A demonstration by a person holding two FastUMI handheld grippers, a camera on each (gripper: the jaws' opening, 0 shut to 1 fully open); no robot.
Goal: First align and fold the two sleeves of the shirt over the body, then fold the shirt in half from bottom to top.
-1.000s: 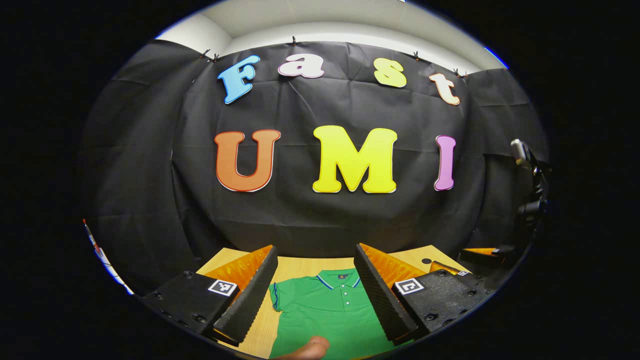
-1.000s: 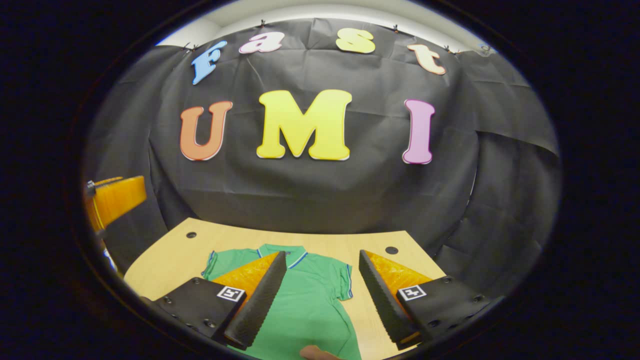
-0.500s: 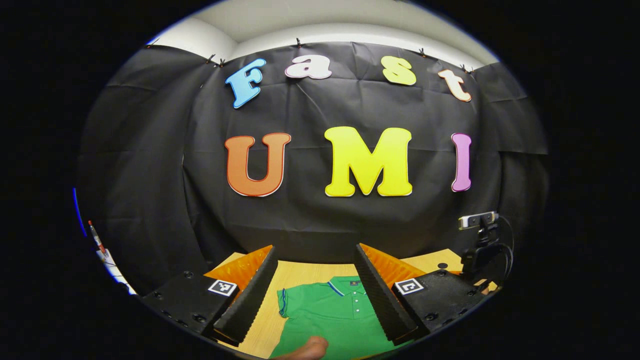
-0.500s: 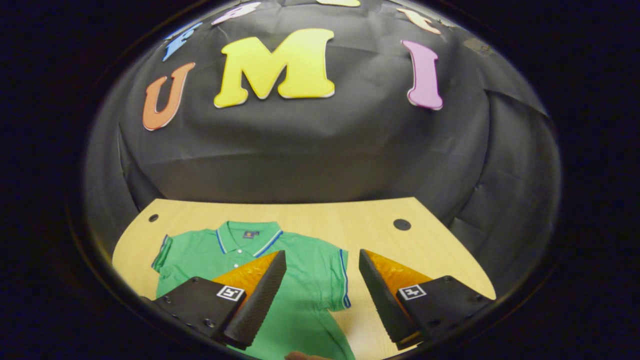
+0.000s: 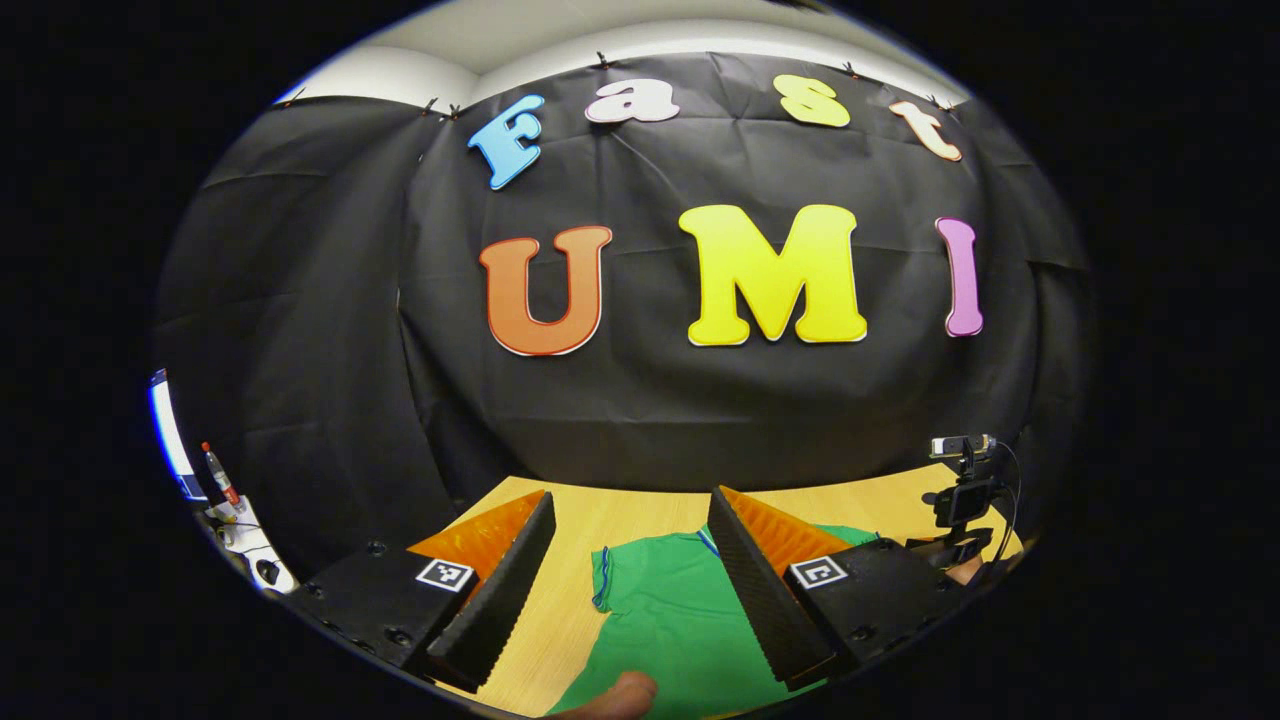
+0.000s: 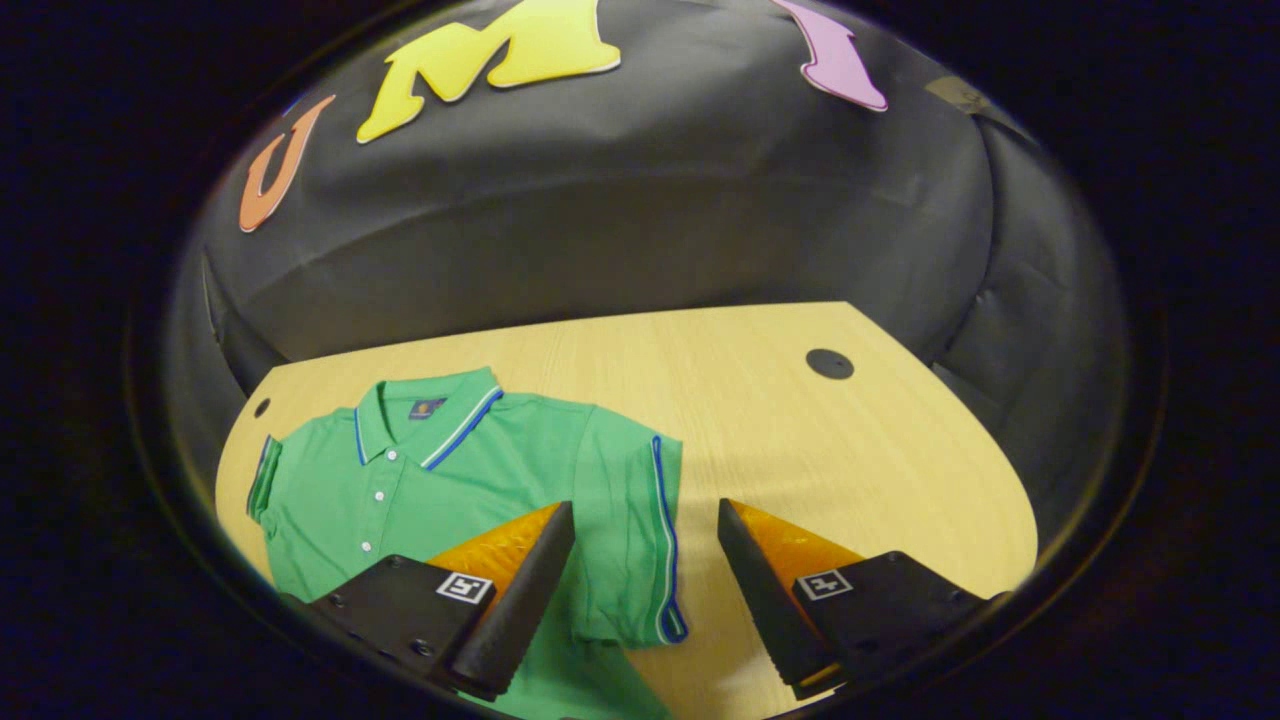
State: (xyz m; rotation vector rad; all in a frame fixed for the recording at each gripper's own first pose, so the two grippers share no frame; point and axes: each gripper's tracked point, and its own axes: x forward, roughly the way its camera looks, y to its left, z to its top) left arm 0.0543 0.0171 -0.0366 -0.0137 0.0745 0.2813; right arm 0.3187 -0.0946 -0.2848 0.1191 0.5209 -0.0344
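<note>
A light wooden table (image 6: 760, 420) with a round black grommet (image 6: 829, 363) stands before the black cloth wall (image 5: 620, 400); a small camera on a stand (image 5: 962, 480) sits at its edge.

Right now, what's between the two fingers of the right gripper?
In the right gripper view, the open right gripper frames the green shirt's sleeve with its blue-striped cuff, and beside it bare wooden table. The fingers aren't touching the shirt.
</note>
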